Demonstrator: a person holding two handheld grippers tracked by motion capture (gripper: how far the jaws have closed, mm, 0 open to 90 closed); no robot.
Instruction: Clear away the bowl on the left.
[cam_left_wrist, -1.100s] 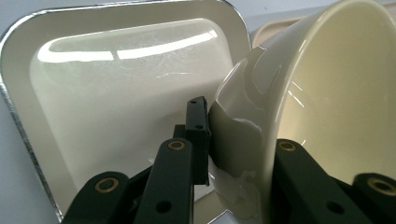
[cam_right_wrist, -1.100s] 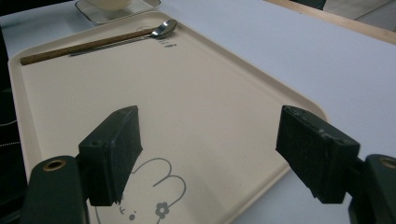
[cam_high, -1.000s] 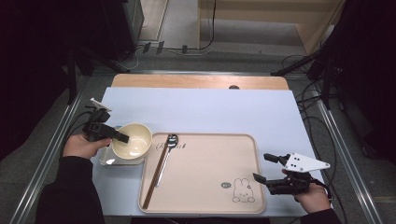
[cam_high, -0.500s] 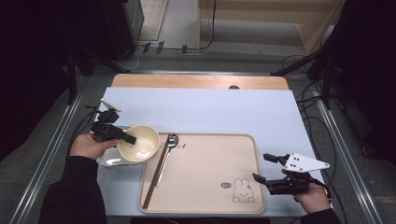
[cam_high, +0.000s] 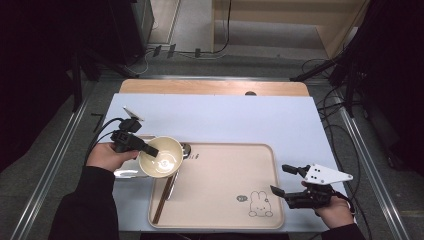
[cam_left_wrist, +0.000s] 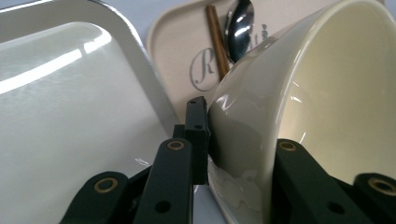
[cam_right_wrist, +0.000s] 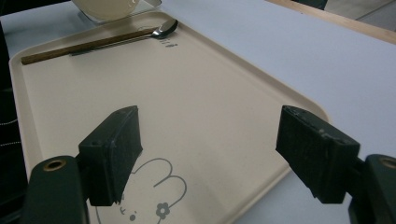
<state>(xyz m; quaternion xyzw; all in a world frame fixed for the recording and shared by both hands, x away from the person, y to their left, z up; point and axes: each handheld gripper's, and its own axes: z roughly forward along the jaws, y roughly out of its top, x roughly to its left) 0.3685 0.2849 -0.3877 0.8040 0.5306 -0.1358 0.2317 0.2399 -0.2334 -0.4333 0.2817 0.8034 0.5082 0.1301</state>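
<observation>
A cream bowl (cam_high: 162, 160) (cam_left_wrist: 327, 93) hangs tilted over the left edge of the beige tray (cam_high: 220, 200), raised off the table. My left gripper (cam_high: 152, 150) (cam_left_wrist: 243, 140) is shut on its rim, one jaw outside the wall and one inside. On the tray's left part lie a metal spoon (cam_high: 185, 148) (cam_left_wrist: 240, 28) (cam_right_wrist: 161, 29) and a brown chopstick (cam_high: 161, 207) (cam_left_wrist: 215, 37) (cam_right_wrist: 84, 46). My right gripper (cam_high: 280, 179) (cam_right_wrist: 219, 149) stands open above the tray's near right corner, with nothing between its jaws.
A small glossy white tray (cam_high: 125, 172) (cam_left_wrist: 70, 93) sits on the pale blue tabletop (cam_high: 240, 120) just left of the beige tray (cam_right_wrist: 187, 84), under the left hand. A rabbit drawing (cam_high: 260, 204) marks the beige tray's near right part.
The left gripper has carried the bowl to the right, off the small white tray and over the beige tray's left edge. The right gripper has stayed put.
</observation>
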